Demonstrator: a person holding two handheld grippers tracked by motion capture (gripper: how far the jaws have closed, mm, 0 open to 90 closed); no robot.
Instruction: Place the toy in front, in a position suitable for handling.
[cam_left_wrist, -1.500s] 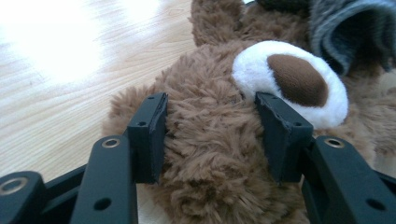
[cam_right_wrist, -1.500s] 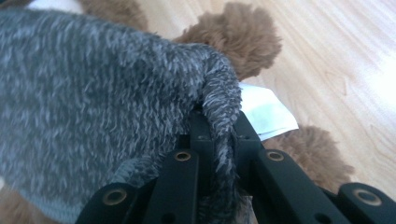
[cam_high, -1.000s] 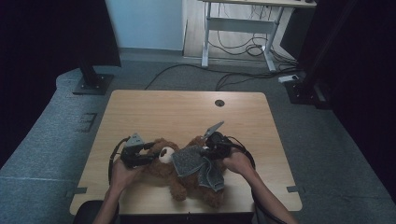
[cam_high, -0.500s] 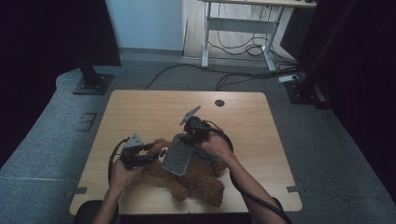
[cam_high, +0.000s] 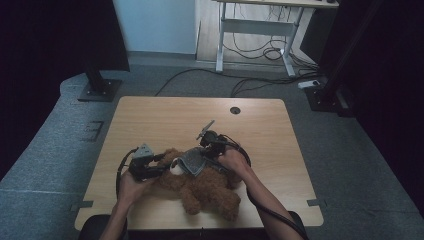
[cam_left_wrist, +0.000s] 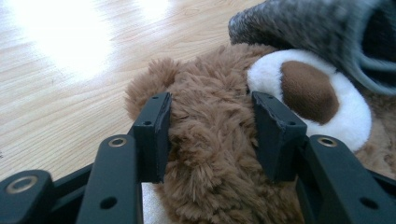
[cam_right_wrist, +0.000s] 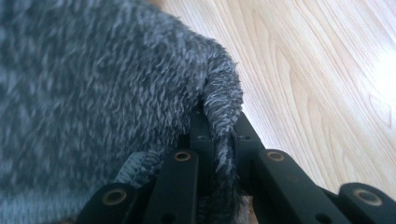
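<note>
Grey knitted hat being drawn over a brown teddy bear's head, near the front edge of the desk

The teddy bear (cam_high: 200, 186) lies on the desk (cam_high: 165, 115) close to its front edge, a little left of the middle, head toward the left edge. The left gripper (cam_high: 161, 164) has its jaws about half open and pressed into the fur on either side of the bear's head, steadying it. The right gripper (cam_high: 204, 159) is clamped almost fully closed on the rim of the grey knitted hat (cam_high: 190, 161), which drapes above the bear's white muzzle (cam_left_wrist: 310, 95). My reading is that the hat is partway on: the next move calls for pulling the rim down past the muzzle and ears while the left gripper keeps the head from rolling, without letting the knit slip out of the pinch
</note>
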